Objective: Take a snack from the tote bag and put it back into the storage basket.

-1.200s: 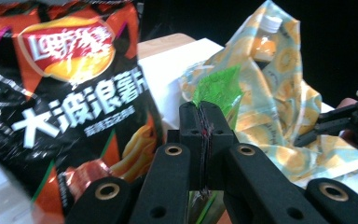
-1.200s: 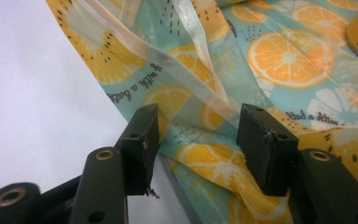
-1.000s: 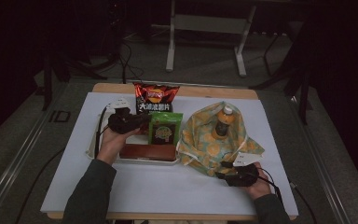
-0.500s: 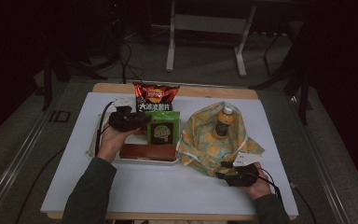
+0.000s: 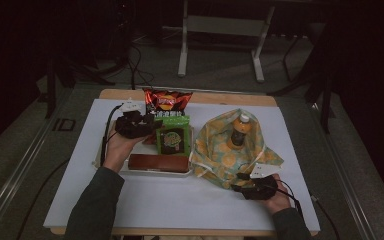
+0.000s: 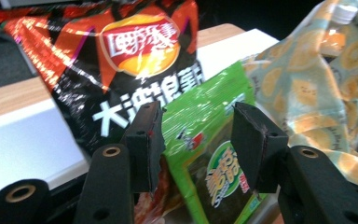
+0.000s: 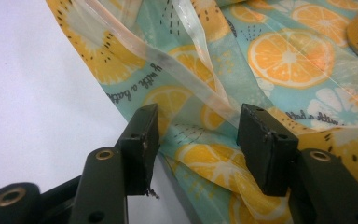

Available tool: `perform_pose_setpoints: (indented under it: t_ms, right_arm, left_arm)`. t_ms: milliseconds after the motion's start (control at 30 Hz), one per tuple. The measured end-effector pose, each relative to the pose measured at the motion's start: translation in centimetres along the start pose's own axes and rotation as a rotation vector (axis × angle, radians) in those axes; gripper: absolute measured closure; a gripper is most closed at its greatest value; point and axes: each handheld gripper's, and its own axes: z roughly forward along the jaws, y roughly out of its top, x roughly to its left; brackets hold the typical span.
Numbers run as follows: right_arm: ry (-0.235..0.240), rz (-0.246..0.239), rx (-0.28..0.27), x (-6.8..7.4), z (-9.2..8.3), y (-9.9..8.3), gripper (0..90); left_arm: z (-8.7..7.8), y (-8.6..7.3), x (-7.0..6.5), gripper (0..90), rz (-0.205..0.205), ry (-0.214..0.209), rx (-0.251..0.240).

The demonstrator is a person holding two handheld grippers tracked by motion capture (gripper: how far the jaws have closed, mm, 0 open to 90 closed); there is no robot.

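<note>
A green snack packet stands on a white tray, leaning near a red and black chips bag. My left gripper is at the packet's left side. In the left gripper view its jaws have just been opening and stand apart, with the green packet between them and the pads off it. At the front right, my right gripper is open at the edge of an orange-print bag. In the right gripper view its jaws straddle a fold of that bag.
A brown oblong pack lies on the tray's front. A bottle with a white cap stands inside the orange-print bag. The table is covered in white, with a wooden edge at the back. Cables trail from both grippers.
The left hand has shifted only slightly beside the green packet. The right hand and the orange-print bag have kept still.
</note>
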Motion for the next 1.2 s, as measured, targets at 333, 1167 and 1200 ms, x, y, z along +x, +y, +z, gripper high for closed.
perform_pose_setpoints:
  t_ms: [333,1167,1200]
  right_arm:
    - [0.000,0.000,0.000,0.0,0.0,0.0,48.0]
    - [-0.003,-0.004,-0.001,0.0,0.0,0.0,47.9]
    - [-0.003,-0.004,-0.001,0.0,0.0,0.0,47.9]
  left_arm:
    - [0.2,1.2,-1.9,53.6,0.053,-0.036,-0.020]
    - [2.3,3.2,-5.8,54.6,0.152,-0.121,0.010]
    - [2.4,3.2,-5.9,54.6,0.155,-0.124,0.012]
